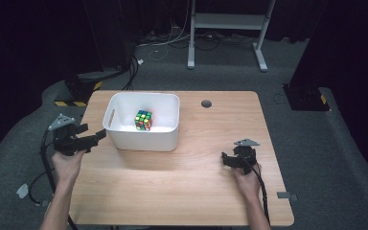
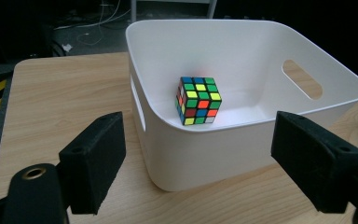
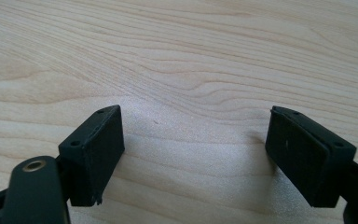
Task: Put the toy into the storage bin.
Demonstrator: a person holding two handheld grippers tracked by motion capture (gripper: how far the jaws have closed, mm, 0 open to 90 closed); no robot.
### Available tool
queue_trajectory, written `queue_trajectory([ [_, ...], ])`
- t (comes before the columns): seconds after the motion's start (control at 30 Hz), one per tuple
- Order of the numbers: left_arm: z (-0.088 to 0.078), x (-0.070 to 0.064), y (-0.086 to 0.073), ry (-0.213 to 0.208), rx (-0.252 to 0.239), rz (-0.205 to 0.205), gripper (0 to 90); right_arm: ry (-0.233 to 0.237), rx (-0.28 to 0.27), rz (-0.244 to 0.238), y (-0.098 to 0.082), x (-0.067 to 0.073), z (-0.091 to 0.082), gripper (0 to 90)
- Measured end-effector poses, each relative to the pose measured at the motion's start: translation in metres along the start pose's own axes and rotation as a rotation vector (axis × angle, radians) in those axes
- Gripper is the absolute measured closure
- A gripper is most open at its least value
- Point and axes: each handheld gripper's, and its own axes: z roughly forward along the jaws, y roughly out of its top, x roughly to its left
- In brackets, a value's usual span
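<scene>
A scrambled Rubik's cube [image 1: 143, 120] [image 2: 198, 100] lies on the floor of a white plastic bin [image 1: 124, 139] [image 2: 200, 158] with slot handles, at the back left of the wooden table [image 1: 187, 191]. My left gripper [image 1: 90, 135] [image 2: 200, 163] hovers just off the bin's left near corner, pointed at it; its jaws stand apart and nothing is pressed between the pads [image 2: 95, 158]. My right gripper [image 1: 227, 159] [image 3: 193, 154] rests low over bare wood at the right, jaws wide apart with nothing in them.
A round cable hole [image 1: 206, 103] sits at the table's back edge. Beyond the table are cables on the grey floor and a white desk frame [image 1: 227, 21]. A yellow-black striped base [image 1: 76, 100] stands left of the table.
</scene>
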Motion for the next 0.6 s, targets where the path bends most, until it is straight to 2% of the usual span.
queue_trajectory([
  [0.6,-0.0062,0.0001,-0.0091,0.016,-0.012,-0.002,17.9,0.000,0.000,0.000,0.0000,0.0000,0.0000,19.4],
])
